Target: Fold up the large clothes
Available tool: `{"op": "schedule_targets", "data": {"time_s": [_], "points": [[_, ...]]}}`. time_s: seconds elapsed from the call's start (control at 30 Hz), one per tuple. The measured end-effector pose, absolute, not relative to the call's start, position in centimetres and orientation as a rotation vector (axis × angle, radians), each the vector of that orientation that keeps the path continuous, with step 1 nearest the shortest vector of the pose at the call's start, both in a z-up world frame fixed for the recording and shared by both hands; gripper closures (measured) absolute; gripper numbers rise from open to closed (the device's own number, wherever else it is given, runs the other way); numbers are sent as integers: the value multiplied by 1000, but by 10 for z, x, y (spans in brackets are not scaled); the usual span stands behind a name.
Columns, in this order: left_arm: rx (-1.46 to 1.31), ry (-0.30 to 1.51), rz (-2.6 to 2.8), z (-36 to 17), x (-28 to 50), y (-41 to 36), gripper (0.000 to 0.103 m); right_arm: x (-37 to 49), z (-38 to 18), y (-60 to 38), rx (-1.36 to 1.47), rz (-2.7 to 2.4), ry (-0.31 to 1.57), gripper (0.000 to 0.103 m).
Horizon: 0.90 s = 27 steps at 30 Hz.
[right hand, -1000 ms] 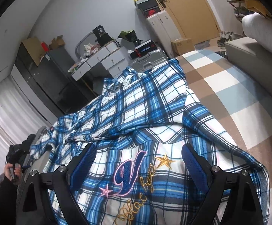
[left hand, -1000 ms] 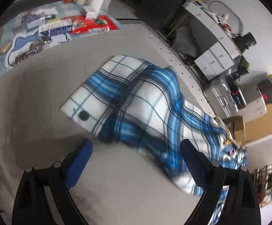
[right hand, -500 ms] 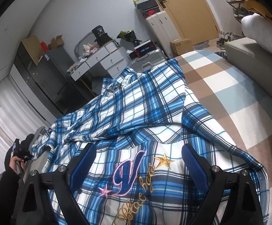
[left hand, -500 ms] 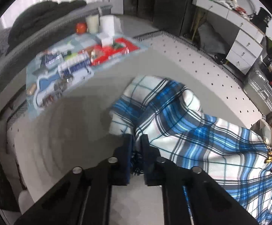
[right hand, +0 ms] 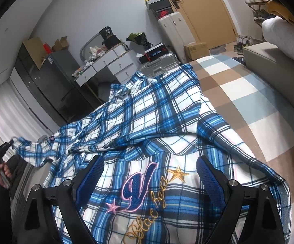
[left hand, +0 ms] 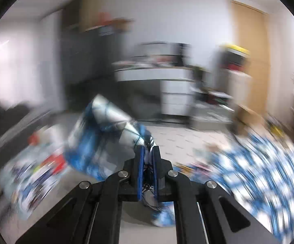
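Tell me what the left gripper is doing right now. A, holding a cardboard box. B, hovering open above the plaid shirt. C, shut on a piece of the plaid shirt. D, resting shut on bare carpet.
C: the left gripper is shut, with blue plaid shirt fabric pinched between its blue pads and lifted.

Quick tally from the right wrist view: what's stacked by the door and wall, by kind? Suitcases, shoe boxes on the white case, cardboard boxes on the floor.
Suitcases: 2, a white suitcase standing and a silver suitcase lying flat
Shoe boxes on the white case: 3, in one shoe box stack
Cardboard boxes on the floor: 1, the cardboard box
Total: 6
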State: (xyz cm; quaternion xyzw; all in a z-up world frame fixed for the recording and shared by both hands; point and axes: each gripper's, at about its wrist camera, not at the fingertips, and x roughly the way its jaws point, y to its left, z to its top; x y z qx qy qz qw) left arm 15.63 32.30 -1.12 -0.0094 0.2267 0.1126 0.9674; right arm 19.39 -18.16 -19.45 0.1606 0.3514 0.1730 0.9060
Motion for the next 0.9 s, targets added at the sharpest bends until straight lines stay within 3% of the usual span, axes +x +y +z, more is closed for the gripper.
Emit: {"op": "schedule_targets", "data": {"time_s": [0.2,0.3,0.37,0.53,0.7,0.9], "points": [[38,697,29,-74,160,305,93,196,-195,-180,323,354,739,10],[-27,760,55,-90,153,321,65,198,-197,-174,297,351,763,10],[-126,739,38,-78,141,326,36,200,-193,-160,244,352,786,10],[-324,609,-21,-52,97,360,18,202,-144,-89,304,567,808,8],[-401,535,-5,-49,71,361,14,207,-107,46,196,849,848,0],[-431,514,18,-57,48,355,14,239,-155,210,126,1024,1084,0]]}}
